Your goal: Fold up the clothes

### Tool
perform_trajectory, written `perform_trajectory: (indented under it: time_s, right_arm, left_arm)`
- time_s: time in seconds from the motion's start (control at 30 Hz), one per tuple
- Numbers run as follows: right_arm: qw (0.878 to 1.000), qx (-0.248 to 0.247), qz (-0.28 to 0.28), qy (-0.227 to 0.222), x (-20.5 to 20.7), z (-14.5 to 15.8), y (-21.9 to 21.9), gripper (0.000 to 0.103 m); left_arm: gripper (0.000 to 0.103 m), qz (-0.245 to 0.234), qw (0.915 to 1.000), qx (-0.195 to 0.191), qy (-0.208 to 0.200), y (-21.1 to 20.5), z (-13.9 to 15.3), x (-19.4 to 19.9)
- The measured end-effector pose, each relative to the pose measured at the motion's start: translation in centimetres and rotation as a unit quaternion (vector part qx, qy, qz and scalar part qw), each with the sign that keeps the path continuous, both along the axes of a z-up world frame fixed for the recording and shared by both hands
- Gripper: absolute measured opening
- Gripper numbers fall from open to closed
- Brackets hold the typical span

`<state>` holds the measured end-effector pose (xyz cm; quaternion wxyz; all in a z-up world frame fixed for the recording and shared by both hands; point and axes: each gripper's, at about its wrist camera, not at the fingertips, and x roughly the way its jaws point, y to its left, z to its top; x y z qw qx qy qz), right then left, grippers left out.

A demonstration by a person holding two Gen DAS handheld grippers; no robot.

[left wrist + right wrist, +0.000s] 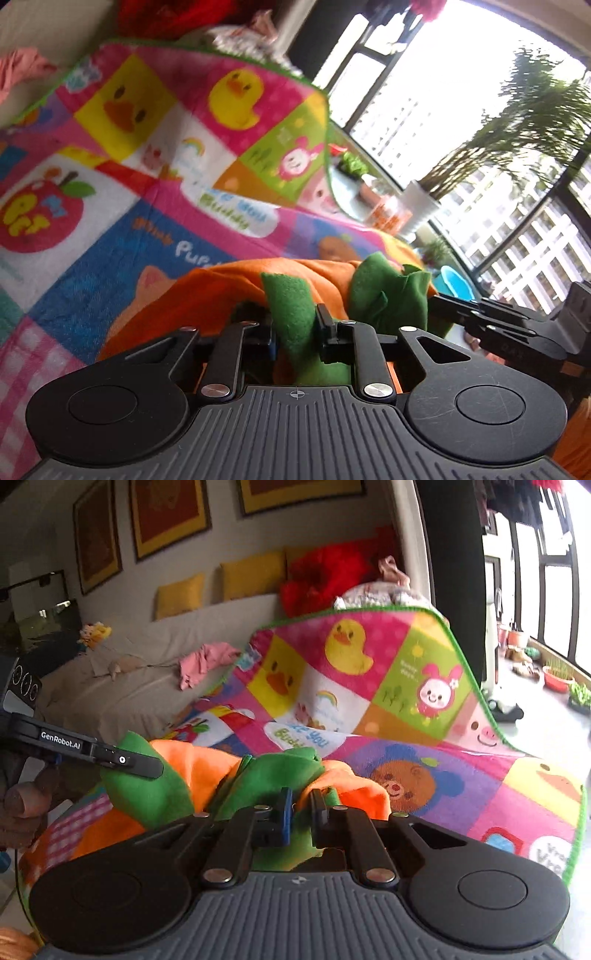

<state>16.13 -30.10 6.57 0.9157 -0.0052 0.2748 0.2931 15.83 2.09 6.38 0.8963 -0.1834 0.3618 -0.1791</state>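
An orange garment with green trim (pixel 236 284) lies bunched on a bright cartoon play mat (pixel 122 177). My left gripper (pixel 295 325) is shut on a green flap of it (pixel 291 306). My right gripper (pixel 301 808) is shut on another green part of the same garment (pixel 273 771), whose orange body (pixel 199 764) bulges between the two grippers. The right gripper (pixel 491 325) shows at the right edge of the left wrist view. The left gripper (pixel 110 757) reaches in from the left of the right wrist view, over a green flap (pixel 147 794).
The play mat (pixel 388 686) curls up at its far edge. Behind it are a beige sofa (pixel 110 686) with a pink cloth (pixel 203 661), yellow cushions (pixel 177 594) and a red cushion (pixel 325 572). Windows, potted plants (pixel 424 199) and a blue tub (pixel 454 284) stand to the right.
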Motion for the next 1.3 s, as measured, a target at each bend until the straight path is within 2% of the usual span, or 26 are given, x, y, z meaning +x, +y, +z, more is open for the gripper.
perform_trajectory:
  time_s: [0.13,0.23,0.3,0.37,0.5,0.57,0.63,0.73,0.77,0.83,0.9,0.93,0.97,1.0,1.07,1.3]
  right_arm:
    - [0.999,-0.014,-0.002,0.032,-1.9,-2.6,-1.0,0.009]
    - [0.997,-0.045,-0.02,0.062,-2.5,-5.9,-1.1,0.009]
    - [0.995,-0.067,-0.034,0.071,-2.8,-7.3,-1.2,0.01]
    - [0.994,-0.073,-0.035,0.067,-3.2,-7.2,-1.4,0.011]
    - [0.997,-0.068,-0.035,0.028,-3.8,-4.6,-1.8,0.014]
    - [0.998,-0.054,-0.032,0.003,-3.8,-2.9,-1.6,0.022]
    - [0.999,-0.041,-0.021,-0.024,-3.6,-1.2,-0.8,0.029]
    - [0.999,-0.021,0.011,-0.032,-2.3,-0.3,1.4,0.039]
    - [0.999,-0.02,0.02,-0.025,-1.7,-0.6,2.2,0.044]
    - [0.999,-0.03,0.029,-0.001,-0.4,-2.1,3.7,0.045]
    - [0.997,-0.06,0.026,0.029,1.0,-4.6,4.8,0.045]
    - [0.996,-0.078,0.019,0.045,1.7,-6.1,4.9,0.045]
    - [0.995,-0.083,0.012,0.062,2.2,-7.4,4.7,0.045]
    - [0.995,-0.068,0.008,0.072,2.5,-8.2,4.2,0.045]
    - [0.996,-0.046,0.008,0.081,2.8,-8.3,3.5,0.045]
    - [0.995,-0.063,0.015,0.073,2.8,-8.2,3.9,0.047]
  left_arm:
    - [0.022,-0.011,0.9997,0.019,0.011,-1.2,-1.9,-2.7]
    - [0.024,0.001,0.9976,0.059,0.036,-1.8,-4.8,-3.7]
    - [0.03,0.008,0.9965,0.068,0.049,-1.5,-5.8,-3.9]
    - [0.032,0.01,0.9971,0.065,0.038,-1.2,-5.0,-4.2]
    - [0.034,0.009,0.9983,0.054,-0.019,-0.5,-1.6,-5.1]
    - [0.038,0.007,0.998,0.045,-0.045,-0.3,-0.1,-5.3]
    - [0.041,0.0,0.998,0.036,-0.052,-0.8,0.2,-4.7]
    - [0.042,-0.012,0.9988,0.042,-0.023,-2.3,-1.7,-2.8]
    - [0.043,-0.014,0.9988,0.047,-0.005,-2.9,-2.8,-2.2]
    - [0.046,-0.012,0.9972,0.065,0.036,-3.9,-5.5,-1.0]
    - [0.047,-0.014,0.9966,0.071,0.039,-4.0,-6.7,-0.8]
    - [0.051,-0.015,0.9965,0.072,0.038,-4.1,-7.2,-0.8]
    - [0.055,-0.018,0.9967,0.069,0.039,-4.0,-7.3,-0.7]
    - [0.056,-0.021,0.997,0.063,0.041,-3.8,-7.2,-0.6]
    - [0.058,-0.029,0.9968,0.062,0.04,-3.9,-7.2,-0.4]
    - [0.073,-0.048,0.9965,0.058,0.038,-4.4,-7.3,0.4]
